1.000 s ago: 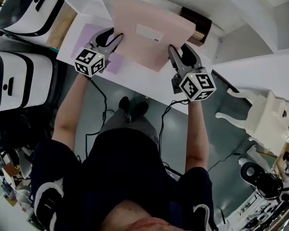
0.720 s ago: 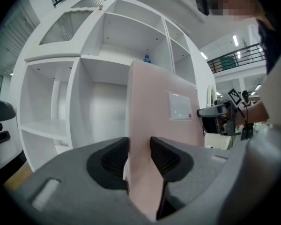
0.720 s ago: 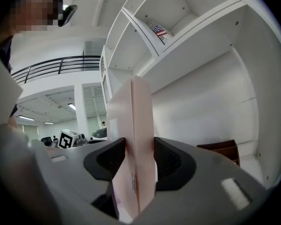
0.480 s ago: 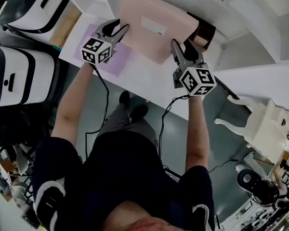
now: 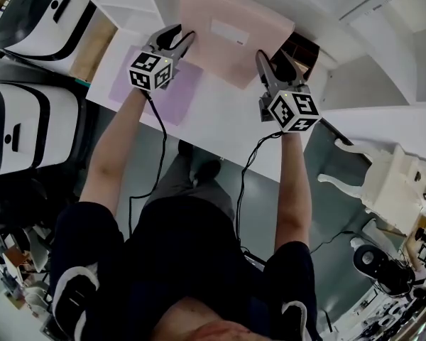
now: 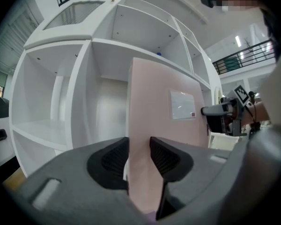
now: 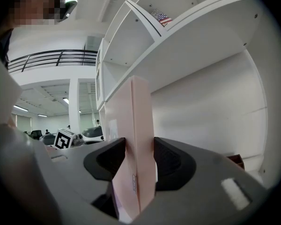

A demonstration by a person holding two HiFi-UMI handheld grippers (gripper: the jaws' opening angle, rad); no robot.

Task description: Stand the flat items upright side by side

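Left tool (image 5: 179, 40) and right tool (image 5: 274, 57) clamp the pale pink flat box (image 5: 231, 27) by opposite sides, its gripped edges hidden between their pads.

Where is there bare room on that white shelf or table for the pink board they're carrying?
The shelf bay straight behind the pink board looks bare. On the table, a white strip lies free between the purple sheet and the right gripper. It is crowded at the bay's right end, where the brown box sits.
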